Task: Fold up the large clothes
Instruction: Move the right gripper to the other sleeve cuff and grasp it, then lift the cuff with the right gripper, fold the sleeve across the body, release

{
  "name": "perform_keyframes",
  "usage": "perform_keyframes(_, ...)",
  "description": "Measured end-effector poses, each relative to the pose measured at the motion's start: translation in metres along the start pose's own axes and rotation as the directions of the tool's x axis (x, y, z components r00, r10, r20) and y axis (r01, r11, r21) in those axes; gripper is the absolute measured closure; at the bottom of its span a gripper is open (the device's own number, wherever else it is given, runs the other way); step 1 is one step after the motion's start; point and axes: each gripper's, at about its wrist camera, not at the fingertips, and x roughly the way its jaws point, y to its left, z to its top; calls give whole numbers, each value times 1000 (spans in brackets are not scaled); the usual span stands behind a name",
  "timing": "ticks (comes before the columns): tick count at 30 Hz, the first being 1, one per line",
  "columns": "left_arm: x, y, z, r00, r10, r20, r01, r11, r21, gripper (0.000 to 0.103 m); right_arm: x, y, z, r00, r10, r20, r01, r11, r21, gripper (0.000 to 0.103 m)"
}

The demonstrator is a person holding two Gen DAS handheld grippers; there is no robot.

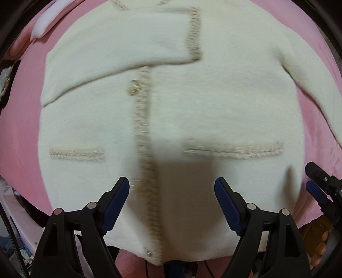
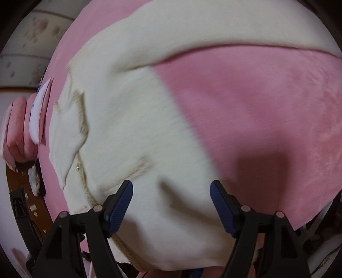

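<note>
A cream knit cardigan (image 1: 192, 102) with beige braided trim lies flat, front up, on a pink blanket (image 1: 19, 136). Its left sleeve (image 1: 119, 49) is folded across the chest; its right sleeve (image 1: 316, 89) stretches out to the right. My left gripper (image 1: 172, 192) is open and empty above the cardigan's lower hem near the button placket (image 1: 143, 119). My right gripper (image 2: 171, 193) is open and empty over the cardigan's lower right part (image 2: 136, 128); it also shows in the left wrist view (image 1: 316, 184) at the right edge. The outstretched sleeve (image 2: 213, 38) runs across the top of the right wrist view.
A white pillow (image 1: 48, 20) and folded pink bedding (image 2: 19, 128) lie at the far left of the bed. A floral wall (image 2: 32, 42) stands behind. Clutter and a brown wooden piece (image 2: 23, 188) sit off the bed's edge. Bare pink blanket (image 2: 267, 102) spreads right of the cardigan.
</note>
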Motion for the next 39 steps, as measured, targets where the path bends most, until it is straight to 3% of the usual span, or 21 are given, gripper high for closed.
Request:
perform_keyframes(5, 1, -53, 2, 1000, 7, -18, -6, 999, 43, 22, -24, -78, 35, 998, 11, 54, -19, 988, 155, 28)
perform_keyframes(8, 3, -81, 14, 1000, 15, -21, -14, 998, 67, 22, -40, -126, 57, 992, 48, 113, -77, 960, 268, 28)
perform_keyframes(11, 5, -105, 24, 999, 32, -30, -29, 996, 86, 22, -52, -170, 78, 974, 115, 194, -183, 904, 387, 28)
perform_keyframes(14, -1, -139, 28, 999, 33, -39, -29, 995, 94, 22, -56, -201, 90, 947, 163, 276, -287, 812, 507, 28)
perform_keyframes(16, 2, -153, 34, 998, 48, -45, -43, 994, 104, 22, -58, -216, 100, 927, 172, 333, -342, 750, 566, 28)
perform_keyframes(18, -1, -169, 40, 997, 57, -50, -52, 993, 105, 22, -60, -223, 110, 919, 153, 364, -356, 723, 592, 28)
perform_keyframes(21, -6, -182, 49, 998, 46, -50, -41, 995, 89, 22, -67, -226, 129, 909, 94, 405, -342, 725, 598, 28)
perform_keyframes(25, -9, -185, 60, 999, 28, -36, -25, 996, 82, 22, -79, -220, 155, 892, -19, 452, -278, 765, 580, 29)
perform_keyframes(29, -14, -170, 66, 1000, 25, -5, -25, 997, 78, 22, -90, -225, 176, 889, -116, 443, -186, 793, 581, 51)
perform_keyframes(32, -14, -155, 69, 1000, 11, 1, -11, 998, 58, 22, -96, -220, 174, 871, -158, 465, -164, 799, 579, 79)
perform_keyframes(33, -13, -147, 69, 1000, 4, -1, -4, 999, 51, 22, -97, -220, 170, 862, -181, 473, -150, 801, 580, 92)
perform_keyframes(35, -6, -120, 71, 1000, -10, 1, 10, 1000, 25, 22, -101, -215, 164, 843, -244, 480, -90, 815, 572, 95)
perform_keyframes(38, 6, -70, 74, 1000, 7, 22, -6, 1000, -25, 22, -112, -189, 150, 780, -341, 525, -5, 836, 549, 95)
perform_keyframes(39, 5, -57, 74, 999, 14, 33, -13, 999, -42, 22, -120, -175, 147, 742, -364, 563, 10, 846, 533, 96)
